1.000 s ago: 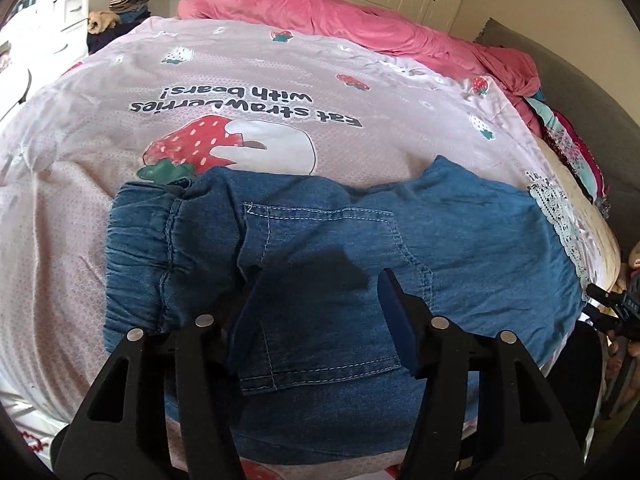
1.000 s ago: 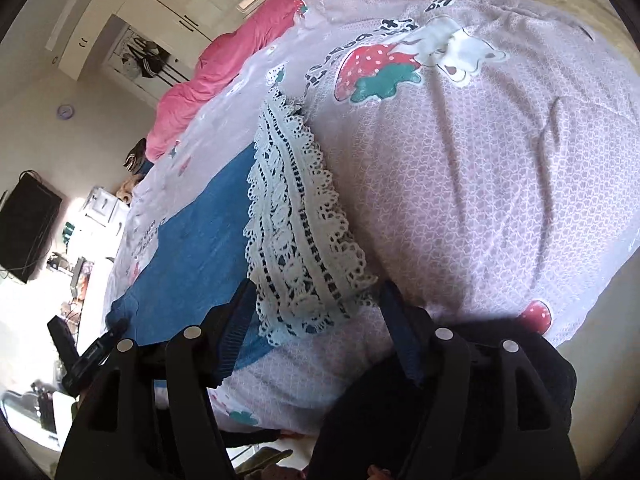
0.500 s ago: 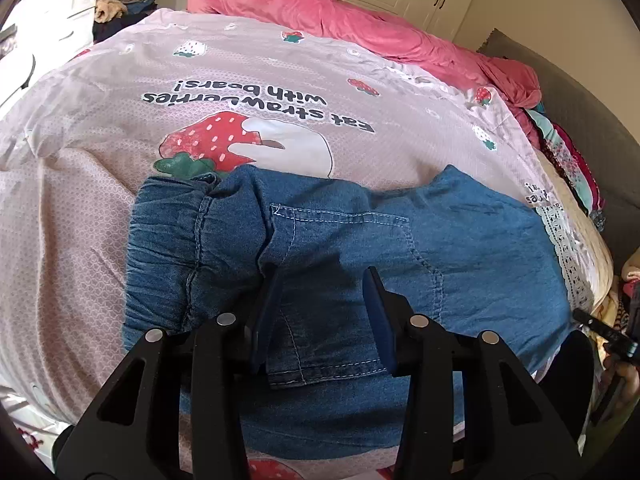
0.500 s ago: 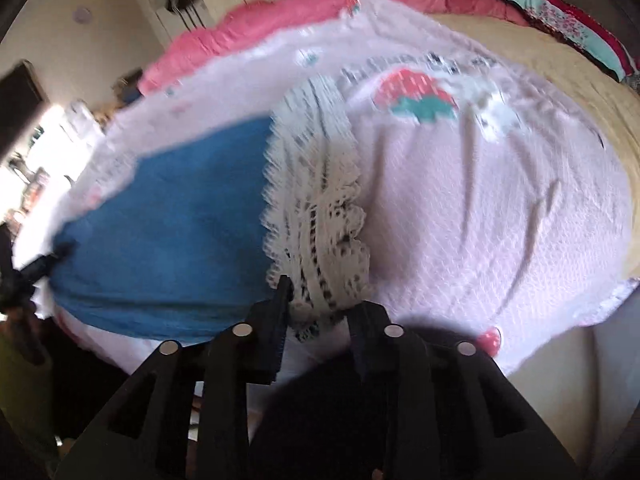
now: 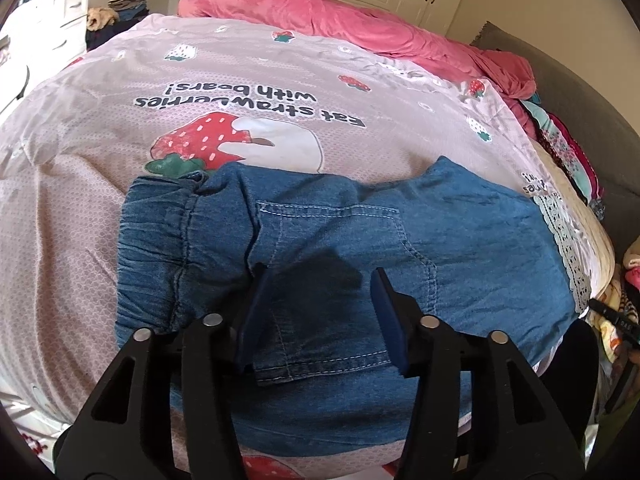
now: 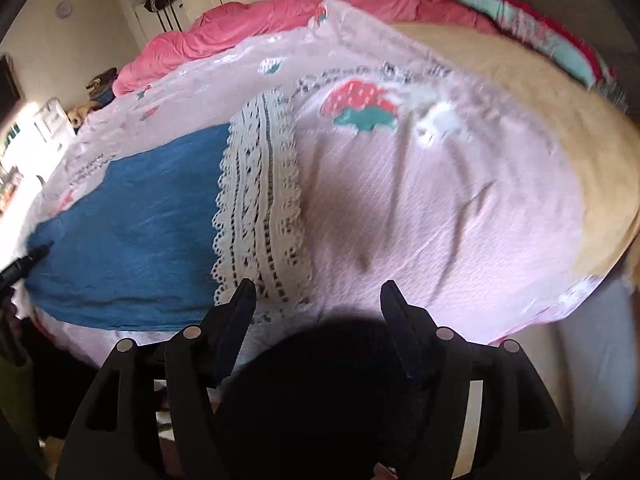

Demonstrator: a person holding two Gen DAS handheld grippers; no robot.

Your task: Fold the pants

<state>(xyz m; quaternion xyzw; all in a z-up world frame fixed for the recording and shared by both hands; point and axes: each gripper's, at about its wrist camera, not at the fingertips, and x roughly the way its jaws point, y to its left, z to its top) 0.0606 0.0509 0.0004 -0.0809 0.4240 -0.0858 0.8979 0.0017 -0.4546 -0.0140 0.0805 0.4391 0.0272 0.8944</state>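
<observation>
Blue denim pants (image 5: 344, 248) lie flat on a pink strawberry-print bedspread (image 5: 240, 92), elastic waistband to the left, back pocket facing up. My left gripper (image 5: 318, 280) is open and empty, hovering just above the pocket. In the right wrist view the pants (image 6: 132, 216) show at left, ending beside a white lace trim (image 6: 260, 200). My right gripper (image 6: 316, 292) is open and empty, near the bed's front edge, just right of the lace.
A pink duvet (image 5: 360, 28) is bunched at the far end of the bed. Patterned clothes (image 5: 568, 148) lie along the right edge by a grey headboard. White drawers (image 5: 68, 16) and a clothes pile stand at far left. Something dark (image 6: 320, 380) lies below my right gripper.
Both grippers narrowed half a second ago and have opened wide again. The right gripper swung its view right along the bed edge. The pants have not moved.
</observation>
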